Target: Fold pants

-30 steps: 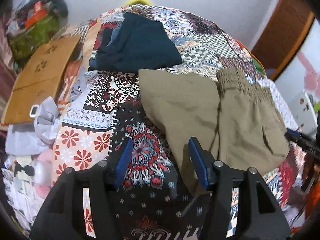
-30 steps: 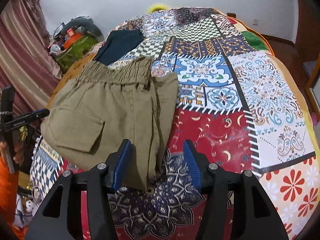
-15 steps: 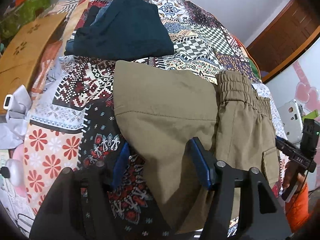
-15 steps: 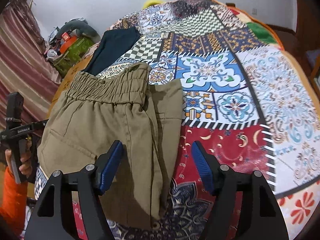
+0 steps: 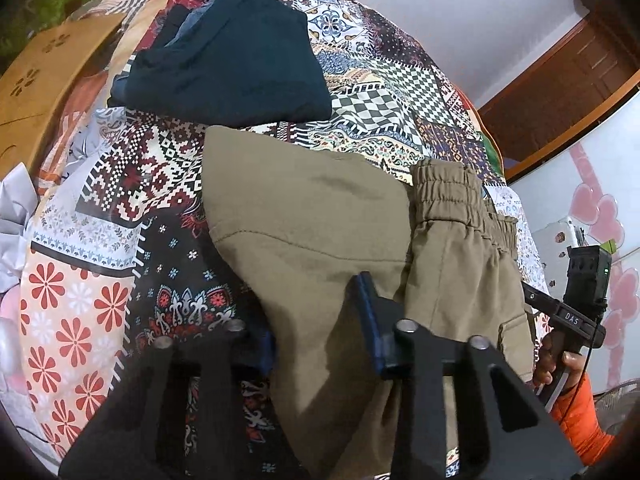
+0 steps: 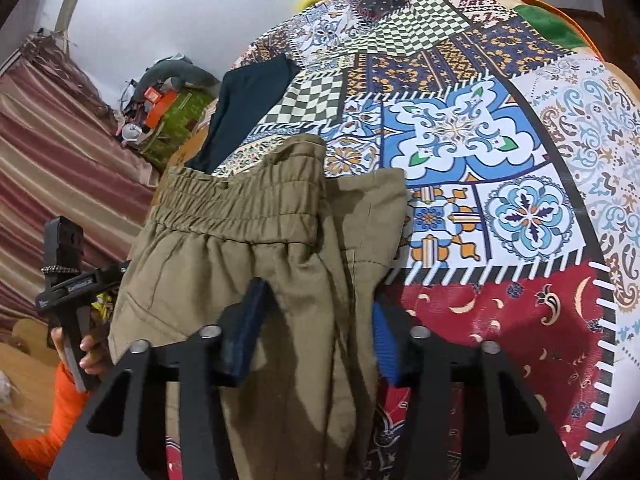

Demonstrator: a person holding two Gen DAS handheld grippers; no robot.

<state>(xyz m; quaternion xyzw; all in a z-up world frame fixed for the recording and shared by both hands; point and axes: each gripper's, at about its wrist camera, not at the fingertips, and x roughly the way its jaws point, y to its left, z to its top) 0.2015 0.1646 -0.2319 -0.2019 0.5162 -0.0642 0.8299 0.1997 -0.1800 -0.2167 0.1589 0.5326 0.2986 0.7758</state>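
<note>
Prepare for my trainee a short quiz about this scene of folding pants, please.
1. True or false: the khaki pants lie on a bare wooden floor.
2. Which thing lies on the patterned bedspread just beyond the khaki pants?
A. a dark blue garment
B. a white pillow
C. a red towel
3. Short answer: what is between the fingers of both the left gripper and the right gripper?

Key
1. False: they lie on the patterned bedspread.
2. A
3. Fabric of the khaki pants.
</note>
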